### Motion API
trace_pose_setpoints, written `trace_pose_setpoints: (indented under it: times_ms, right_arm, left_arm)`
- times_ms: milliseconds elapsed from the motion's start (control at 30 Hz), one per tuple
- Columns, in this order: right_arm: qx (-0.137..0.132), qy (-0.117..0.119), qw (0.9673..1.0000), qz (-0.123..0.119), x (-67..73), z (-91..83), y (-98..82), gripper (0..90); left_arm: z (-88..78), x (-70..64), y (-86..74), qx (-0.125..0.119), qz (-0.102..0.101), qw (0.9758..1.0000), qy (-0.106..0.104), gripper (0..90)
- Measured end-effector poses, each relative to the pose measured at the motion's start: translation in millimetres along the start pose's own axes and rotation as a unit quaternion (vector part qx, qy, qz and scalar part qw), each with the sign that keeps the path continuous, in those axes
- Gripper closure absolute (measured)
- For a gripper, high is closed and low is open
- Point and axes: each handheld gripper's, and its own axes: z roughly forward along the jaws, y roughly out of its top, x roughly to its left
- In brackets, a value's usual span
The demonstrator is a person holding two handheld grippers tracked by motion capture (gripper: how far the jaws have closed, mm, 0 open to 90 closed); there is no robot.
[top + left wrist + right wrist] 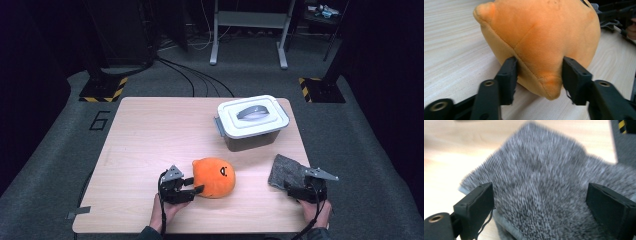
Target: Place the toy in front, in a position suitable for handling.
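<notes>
Orange plush (215, 177): on the desk (150, 140), near front edge.
Left hand-held gripper (196, 189): jaws half open, pressing either side of the plush's lower corner.
Grey cloth (285, 171): front right, flat.
Right hand-held gripper (292, 188): jaws wide, straddling the cloth's near edge, not pinching.

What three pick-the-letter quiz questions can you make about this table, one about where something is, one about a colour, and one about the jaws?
1. Where is the grey cloth?
A. at the right gripper
B. on the box lid
C. on the floor

2. What colour is the plush toy?
A. blue
B. orange
C. green

3. How do the left gripper's jaws stand?
A. shut tight on nothing
B. one on each side of the toy's corner
C. holding the box

Answers:
1 A, the cloth lies just in front of that gripper.
2 B, it is orange all over.
3 B, the left gripper view has the toy's corner between them.
</notes>
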Motion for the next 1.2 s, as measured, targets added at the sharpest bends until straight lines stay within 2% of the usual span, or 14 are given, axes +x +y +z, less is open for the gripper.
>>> trace_pose_setpoints:
  times_ms: [100,200,300,333,400,467,500,567,733,800,900,967,1033,1200]
  right_arm:
    - [-0.018,-0.006,0.9998,-0.011,4.3,-8.8,12.7,12.3]
    - [-0.013,-0.014,0.9997,-0.016,7.9,-5.7,26.5,11.8]
    - [0.036,-0.02,0.999,-0.015,6.1,13.8,33.5,7.9]
    - [0.056,-0.022,0.9982,-0.004,6.8,20.8,33.9,7.9]
    - [0.073,-0.025,0.997,-0.003,7.1,30.2,30.5,14.5]
    - [0.069,-0.031,0.9971,-0.007,6.2,33.2,25.8,16.9]
    - [0.066,-0.031,0.9973,-0.001,6.1,32.5,24.7,21.7]
    - [0.058,-0.041,0.9974,-0.008,4.8,31.1,23.1,30.6]
    - [0.04,-0.032,0.9985,-0.019,1.0,24.9,18.2,62.2]
    - [0.037,-0.029,0.9989,-0.009,3.6,24.2,17.5,69.1]
    - [0.036,-0.028,0.9988,-0.017,4.4,23.2,17.7,72.8]
    - [0.032,-0.023,0.9992,-0.007,3.9,21.8,17.5,73.9]
    - [0.025,-0.019,0.9995,-0.004,3.6,18.9,17.3,74.5]
    - [0.005,0.001,1.0,-0.005,8.8,4.9,22.7,74.9]
  left_arm:
    - [-0.6,-2.4,-0.2,0.011,0.011,0.9999,0.004,57.3]
    - [-0.1,-4.7,-1.1,0.014,0.017,0.9997,0.008,59.1]
    - [0.8,-4.5,-2.4,0.015,0.01,0.9998,0.011,59.6]
    - [1.0,-5.3,-2.8,0.015,0.011,0.9997,0.014,59.5]
    - [1.1,-7.6,-3.7,0.014,0.014,0.9997,0.017,59.3]
    - [1.2,-8.2,-4.5,0.014,0.017,0.9996,0.018,59.4]
    - [1.2,-8.2,-4.8,0.013,0.016,0.9996,0.018,59.5]
    - [1.4,-9.3,-5.1,0.014,0.022,0.9994,0.023,59.5]
    - [1.0,-13.7,-6.3,0.022,0.04,0.9983,0.036,59.8]
    - [1.9,-13.8,-7.7,0.016,0.033,0.9987,0.035,61.2]
    - [1.9,-13.2,-7.9,0.018,0.036,0.9986,0.036,64.7]
    - [2.3,-13.8,-8.1,0.019,0.029,0.9988,0.034,66.9]
    - [1.9,-12.7,-7.8,0.019,0.034,0.9986,0.035,68.9]
    - [1.5,-14.3,-7.8,0.01,0.033,0.9989,0.032,73.3]
